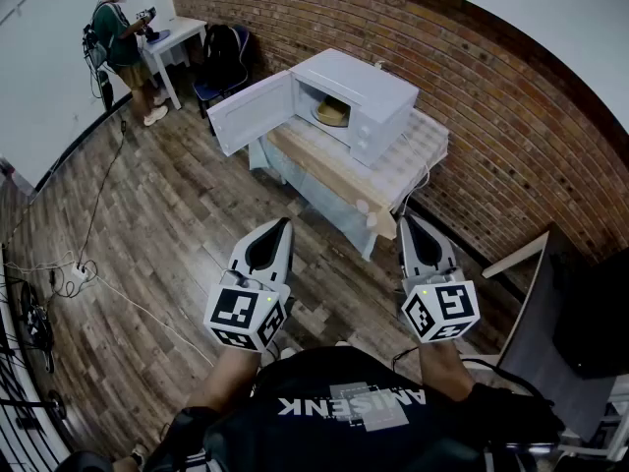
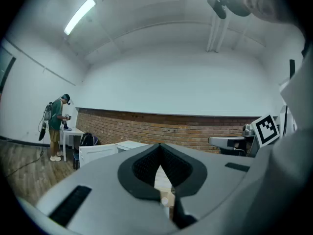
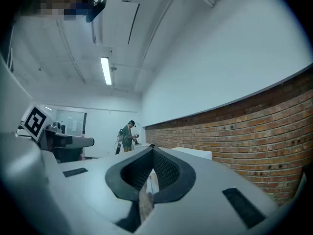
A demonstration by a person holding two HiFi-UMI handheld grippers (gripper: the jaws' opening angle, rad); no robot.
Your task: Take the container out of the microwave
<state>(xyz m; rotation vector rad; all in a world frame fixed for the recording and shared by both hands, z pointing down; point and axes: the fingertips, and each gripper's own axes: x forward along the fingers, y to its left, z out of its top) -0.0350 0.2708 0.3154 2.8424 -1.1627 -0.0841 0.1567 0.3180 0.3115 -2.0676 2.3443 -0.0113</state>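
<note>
Sitting inside the open microwave [image 1: 366, 94] on the far desk [image 1: 421, 150], the container [image 1: 330, 113] lies well ahead of both tools. The left tool [image 1: 284, 223] and right tool [image 1: 406, 220], each pressed together and empty, point toward it, the left seemingly nearer.

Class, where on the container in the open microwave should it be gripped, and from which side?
Probably its front rim, one jaw inside and one outside. The container looks round and shallow, and the microwave walls it in except at the open front, so enter there. Its door is swung aside.
</note>
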